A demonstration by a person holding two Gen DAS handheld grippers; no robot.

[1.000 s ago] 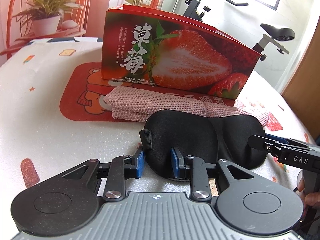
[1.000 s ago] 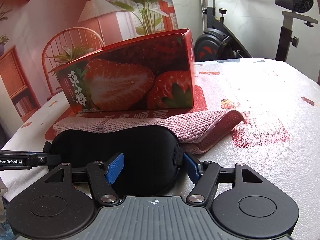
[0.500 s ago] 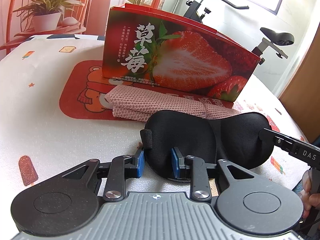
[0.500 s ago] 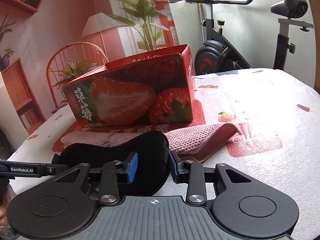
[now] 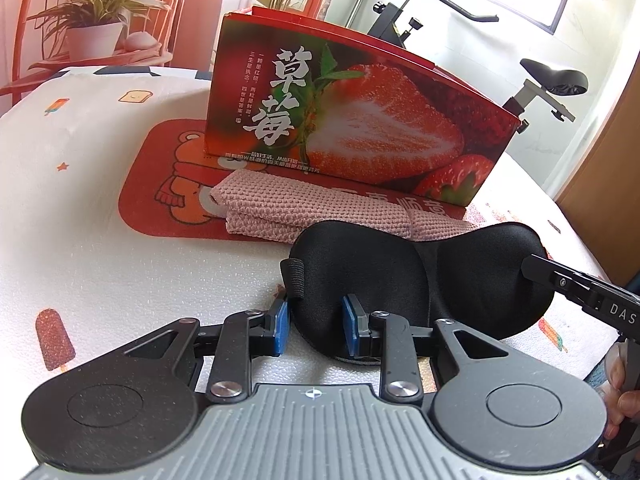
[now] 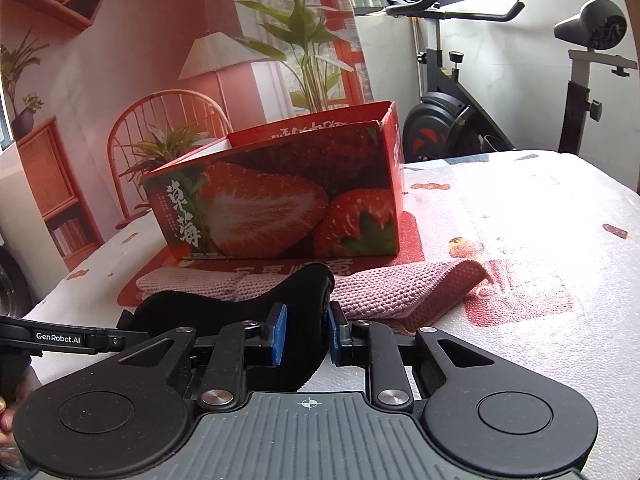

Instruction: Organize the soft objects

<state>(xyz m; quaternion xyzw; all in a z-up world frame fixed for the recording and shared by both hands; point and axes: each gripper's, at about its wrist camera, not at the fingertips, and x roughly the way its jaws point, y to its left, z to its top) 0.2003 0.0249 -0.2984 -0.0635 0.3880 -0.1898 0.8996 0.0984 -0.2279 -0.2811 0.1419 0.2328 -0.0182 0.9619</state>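
Right wrist | right tongs (image 6: 305, 334) closing | eye mask (image 6: 256, 312) between pads

Matt black foam eye mask (image 5: 404, 276); rough pink knit towel (image 5: 320, 208).

A black sleep mask (image 6: 240, 312) is seen between the blue pads (image 6: 278, 334) of the right gripper (image 6: 305, 335), whose jaws are closing on the mask's raised right end, which is bunched upward between them. Just behind the mask, a folded pink knitted cloth (image 6: 400, 288) is laid flat on the table (image 6: 520, 216) (its far edge lies on a red printed mat (image 6: 412, 236)). An open red strawberry box (image 6: 280, 204) is stood on that mat, behind the cloth. At the lower left the left gripper (image 6: 72, 338) is reached in toward the mask's other end; whether contact is made there cannot be told, since the tip is hidden.
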